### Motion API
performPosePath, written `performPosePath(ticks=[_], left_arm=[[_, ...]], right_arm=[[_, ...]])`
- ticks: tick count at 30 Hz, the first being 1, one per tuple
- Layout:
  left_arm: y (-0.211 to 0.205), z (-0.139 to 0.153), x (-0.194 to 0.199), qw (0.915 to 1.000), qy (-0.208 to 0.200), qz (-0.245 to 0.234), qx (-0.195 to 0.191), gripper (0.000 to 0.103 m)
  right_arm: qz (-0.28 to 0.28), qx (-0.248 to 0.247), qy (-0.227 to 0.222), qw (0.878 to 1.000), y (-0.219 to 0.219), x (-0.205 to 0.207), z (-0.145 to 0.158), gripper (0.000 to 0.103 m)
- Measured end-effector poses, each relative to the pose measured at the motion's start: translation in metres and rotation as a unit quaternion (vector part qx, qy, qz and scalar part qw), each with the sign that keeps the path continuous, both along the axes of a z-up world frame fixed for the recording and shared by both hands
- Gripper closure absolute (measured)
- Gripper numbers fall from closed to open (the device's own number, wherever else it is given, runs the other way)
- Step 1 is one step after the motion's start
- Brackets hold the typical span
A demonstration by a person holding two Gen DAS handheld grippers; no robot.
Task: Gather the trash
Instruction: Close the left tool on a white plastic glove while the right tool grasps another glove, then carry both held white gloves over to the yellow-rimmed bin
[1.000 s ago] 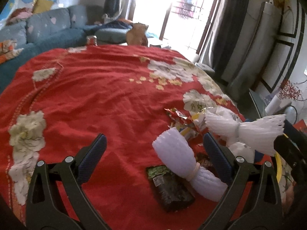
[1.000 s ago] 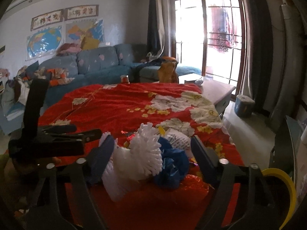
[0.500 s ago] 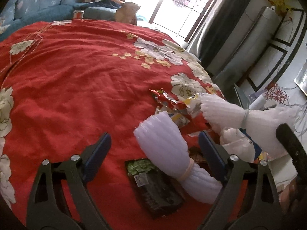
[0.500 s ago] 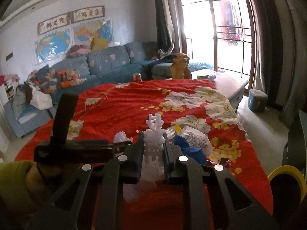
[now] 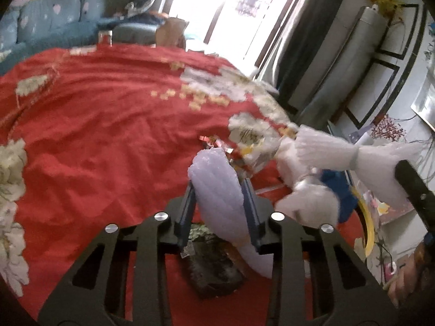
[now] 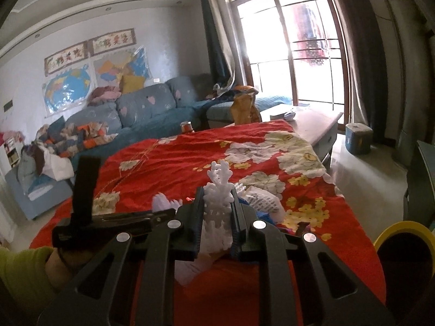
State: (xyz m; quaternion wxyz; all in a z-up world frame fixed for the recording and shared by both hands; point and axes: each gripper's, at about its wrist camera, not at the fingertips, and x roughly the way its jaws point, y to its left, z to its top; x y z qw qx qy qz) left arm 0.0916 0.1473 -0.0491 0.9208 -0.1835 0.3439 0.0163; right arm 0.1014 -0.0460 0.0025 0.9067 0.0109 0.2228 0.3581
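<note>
Trash sits in a small pile at the near right edge of the desk [image 5: 108, 125], on the red floral cloth: foam nets, a blue bag [image 5: 337, 190], crumpled wrappers [image 5: 244, 152], a dark snack packet [image 5: 214, 266].

Left hand-held gripper [image 5: 218, 190] has just been closing and now pinches one white foam net [image 5: 214, 187] between its blue pads; the net bulges above the jaws and its tied end trails down toward the packet. Right hand-held gripper [image 6: 216, 212] is clenched on a second foam net [image 6: 217, 190], whose frilly end sticks up past the fingers. In the left wrist view that second net [image 5: 350, 157] hangs clear of the pile, over the desk edge.

Step in hand: pick-up, both nets grasped, neither binned yet. A yellow-rimmed bin [image 6: 402, 231] stands just off the desk's right side.

Next move likely calls for lifting the left net free without dragging the packet, then carrying both to the bin and releasing. Foam is soft, so the grip may slip. Remaining pile needs further trips.
</note>
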Motion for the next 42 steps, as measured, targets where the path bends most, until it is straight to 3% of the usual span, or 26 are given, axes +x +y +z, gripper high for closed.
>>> performPosePath(ticks=[8,15,26,42], left_arm=[[-0.01,0.052,-0.021,0.9962,-0.072,0.006,0.049,0.079],[-0.03,0.08,-0.033,0.9923,-0.107,-0.019,0.06,0.079],[-0.077,0.088,-0.028,0.9873,-0.121,-0.061,0.084,0.079],[-0.142,0.092,-0.003,0.9811,-0.136,-0.106,0.088,0.079]], right_arm=[[-0.017,0.031,-0.006,0.999,-0.022,-0.002,0.009,0.086],[-0.038,0.046,-0.012,0.998,-0.042,-0.002,0.013,0.086],[-0.077,0.061,-0.02,0.995,-0.073,-0.003,0.016,0.086],[-0.162,0.071,-0.008,0.984,-0.146,0.003,0.0,0.086]])
